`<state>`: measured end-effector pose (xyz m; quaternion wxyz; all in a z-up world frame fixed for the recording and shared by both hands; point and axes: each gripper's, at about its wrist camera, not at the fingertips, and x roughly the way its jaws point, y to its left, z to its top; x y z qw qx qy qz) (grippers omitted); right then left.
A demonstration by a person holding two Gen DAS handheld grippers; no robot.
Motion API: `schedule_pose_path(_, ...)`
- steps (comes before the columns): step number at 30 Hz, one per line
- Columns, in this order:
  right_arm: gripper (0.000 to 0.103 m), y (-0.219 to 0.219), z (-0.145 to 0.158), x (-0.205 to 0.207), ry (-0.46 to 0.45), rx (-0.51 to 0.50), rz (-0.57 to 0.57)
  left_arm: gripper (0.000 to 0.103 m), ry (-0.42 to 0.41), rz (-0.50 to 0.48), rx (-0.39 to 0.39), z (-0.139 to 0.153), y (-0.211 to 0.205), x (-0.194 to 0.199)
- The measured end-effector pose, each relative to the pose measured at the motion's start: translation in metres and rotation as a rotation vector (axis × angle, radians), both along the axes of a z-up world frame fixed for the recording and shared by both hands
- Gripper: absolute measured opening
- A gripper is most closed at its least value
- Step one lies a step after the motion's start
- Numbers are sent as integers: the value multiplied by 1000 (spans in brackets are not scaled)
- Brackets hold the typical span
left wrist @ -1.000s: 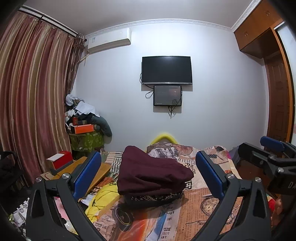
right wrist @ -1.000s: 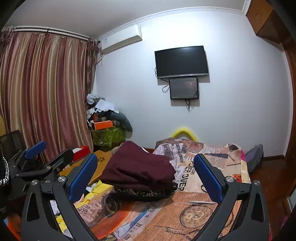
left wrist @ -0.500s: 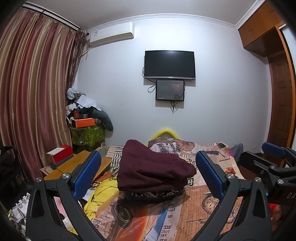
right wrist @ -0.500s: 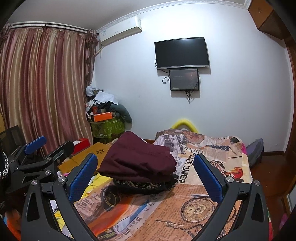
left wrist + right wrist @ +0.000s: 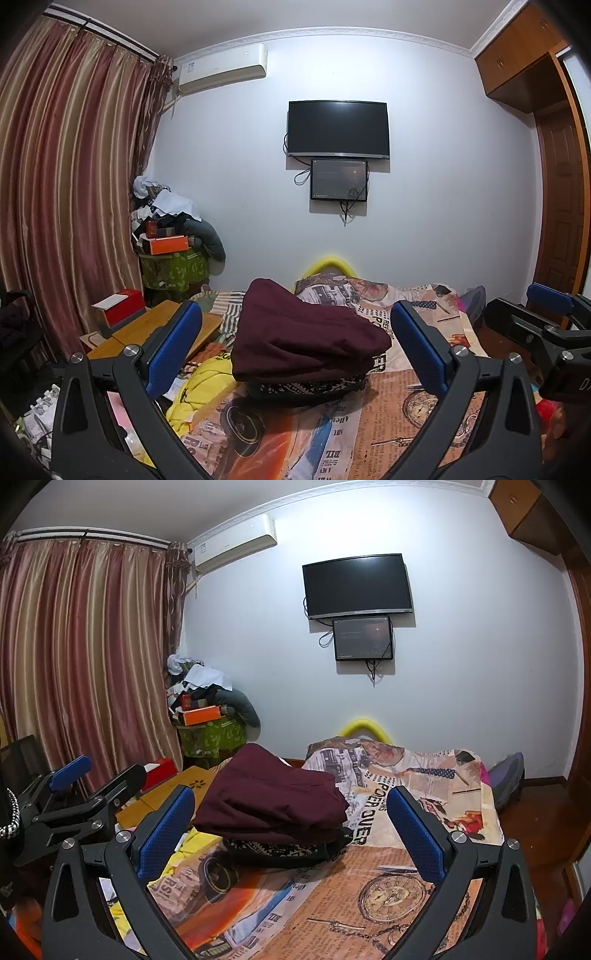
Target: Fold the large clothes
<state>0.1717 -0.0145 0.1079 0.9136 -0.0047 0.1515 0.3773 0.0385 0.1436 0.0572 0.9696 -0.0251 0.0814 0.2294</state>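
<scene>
Ahead of the tongs: two folded garments (image 5: 306, 336) stacked, one yellow garment (image 5: 199, 387), two wall screens (image 5: 338, 129), one air conditioner (image 5: 221, 70), one orange box (image 5: 168, 244).

Left gripper (image 5: 295, 343) and right gripper (image 5: 291, 819), both wide apart, empty.

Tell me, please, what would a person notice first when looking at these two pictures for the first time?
Probably the folded maroon garment, lying on top of a black patterned cloth in the middle of the bed's newspaper-print cover. Above it, a dark television hangs on the white wall, with a smaller screen just below. Both the left gripper and the right gripper are open and empty.
</scene>
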Motion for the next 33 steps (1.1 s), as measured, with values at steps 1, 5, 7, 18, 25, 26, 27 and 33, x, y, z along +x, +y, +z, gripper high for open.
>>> schedule_pose_path(1, 103, 0, 0, 0, 2, 0, -2, 102, 1, -3, 1, 0, 0, 0)
schedule_pose_path(5, 103, -2, 0, 1, 6, 0, -7, 103, 2, -10, -1, -2, -3, 1)
schedule_pose_path(7, 103, -3, 0, 2, 7, 3, -11, 103, 4, -12, -3, -2, -2, 0)
schedule_pose_path(18, 103, -7, 0, 5, 13, 15, -27, 103, 17, -39, -18, -1, -2, 3)
schedule_pose_path(25, 103, -5, -1, 7, 18, 17, -32, 103, 15, -48, -31, -2, -3, 5)
schedule_pose_path(26, 103, -5, -1, 7, 18, 16, -32, 103, 15, -48, -30, -2, -4, 4)
schedule_pose_path(27, 103, -5, -2, 7, 18, 15, -32, 103, 15, -47, -30, -2, -3, 4)
schedule_pose_path(33, 103, -4, -5, 7, 24, 13, -32, 103, 18, -52, -22, -2, -5, 4)
